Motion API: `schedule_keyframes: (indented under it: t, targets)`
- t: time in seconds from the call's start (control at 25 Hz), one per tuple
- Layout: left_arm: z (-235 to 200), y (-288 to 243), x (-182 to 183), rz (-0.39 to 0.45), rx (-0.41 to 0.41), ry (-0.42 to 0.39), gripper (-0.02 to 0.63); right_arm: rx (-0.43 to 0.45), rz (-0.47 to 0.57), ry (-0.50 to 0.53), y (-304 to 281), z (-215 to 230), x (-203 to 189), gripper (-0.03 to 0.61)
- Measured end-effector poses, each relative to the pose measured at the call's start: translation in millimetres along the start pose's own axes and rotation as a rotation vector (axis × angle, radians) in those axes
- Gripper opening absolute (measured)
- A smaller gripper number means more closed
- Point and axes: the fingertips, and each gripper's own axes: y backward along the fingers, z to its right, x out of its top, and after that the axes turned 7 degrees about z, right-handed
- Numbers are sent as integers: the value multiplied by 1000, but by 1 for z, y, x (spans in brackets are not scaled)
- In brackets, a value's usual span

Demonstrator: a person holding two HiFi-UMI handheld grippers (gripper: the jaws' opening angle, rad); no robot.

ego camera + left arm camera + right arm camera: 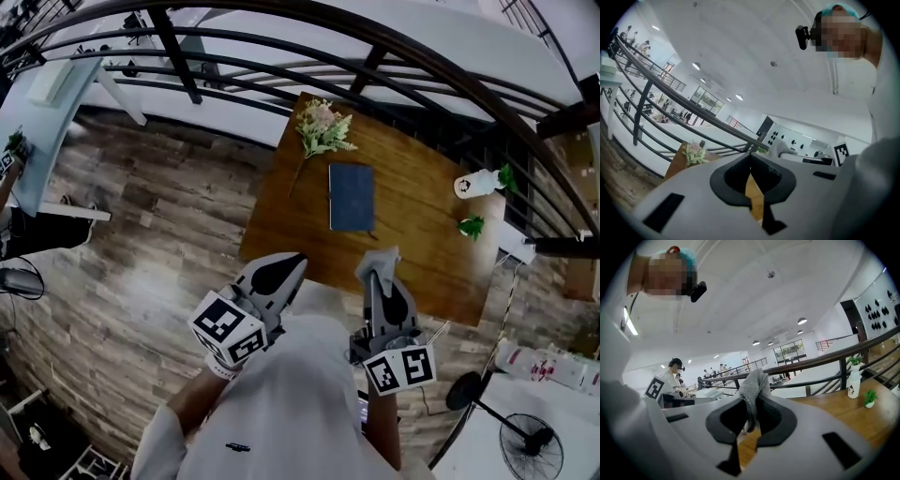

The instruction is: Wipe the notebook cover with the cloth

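Fingers [776, 423] of right gripper [751, 408] pinch cloth [753, 383]; left gripper [750, 160] fingers pressed together; vase [469, 185] seemingly holds sprig [506, 176]

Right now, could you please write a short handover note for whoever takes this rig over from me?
Left gripper: jaws together, nothing in them, held near the table's front edge.
Right gripper: jaws shut on the cloth, held above the front edge.
Notebook: closed, flat on the wooden table, ahead of both grippers.
Done: cloth in hand.
Left: bring the cloth to the cover and wipe it; no contact yet.
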Motion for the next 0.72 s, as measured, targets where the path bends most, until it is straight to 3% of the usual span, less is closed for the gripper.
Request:
schedule_keyframes:
  t: [0.36, 0.72]
  targets:
    - [-25, -33, -24, -74, 85, 67, 18, 73, -99, 52, -36, 36, -13, 23]
    - [-60, -75, -63, -137, 159, 109, 18, 152, -141, -12, -94, 72, -29, 28]
